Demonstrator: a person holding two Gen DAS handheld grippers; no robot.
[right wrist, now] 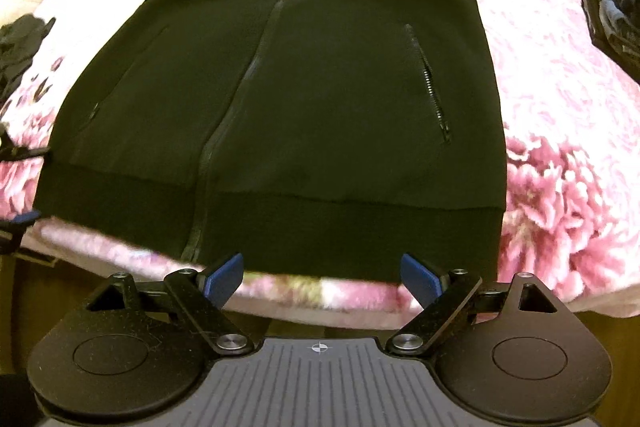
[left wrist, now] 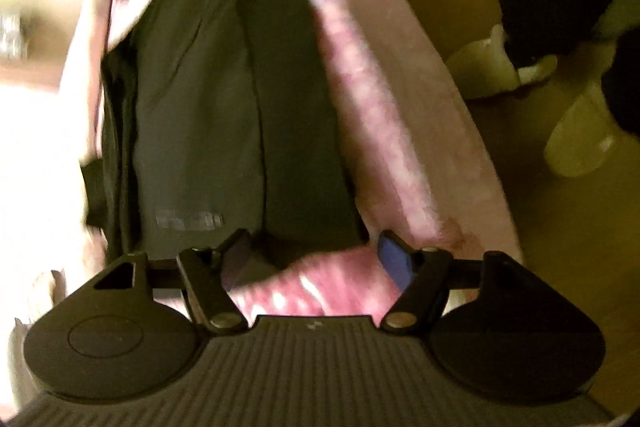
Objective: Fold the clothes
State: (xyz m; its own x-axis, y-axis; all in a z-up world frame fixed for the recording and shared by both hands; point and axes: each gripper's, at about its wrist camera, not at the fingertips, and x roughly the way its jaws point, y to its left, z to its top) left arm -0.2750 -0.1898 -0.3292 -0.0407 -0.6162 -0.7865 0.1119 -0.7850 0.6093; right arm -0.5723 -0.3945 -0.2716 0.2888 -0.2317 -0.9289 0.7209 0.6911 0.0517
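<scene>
Through my left wrist camera, which is blurred, I see one dark jacket [left wrist: 208,115] lying on the pink flowered bedspread [left wrist: 384,115], running away from me with the bed's edge on its right. My left gripper [left wrist: 316,261] hangs at the near end of the garment with its two blue-padded fingers spread apart and nothing between them. Beyond the bed's edge there is a yellowish floor [left wrist: 568,247] with pale shapes I cannot make out. Through my right wrist camera I count one black jacket [right wrist: 280,99] spread flat on the bedspread [right wrist: 560,163], collar far from me, hem band nearest. It has one centre zip and two pocket zips, and a sleeve lies folded across the chest. My right gripper [right wrist: 322,277] sits just before the hem, jaws wide apart and empty. Two piles of dark clothing lie on the bed, one at the left edge [right wrist: 20,51], one at the right [right wrist: 616,11].
</scene>
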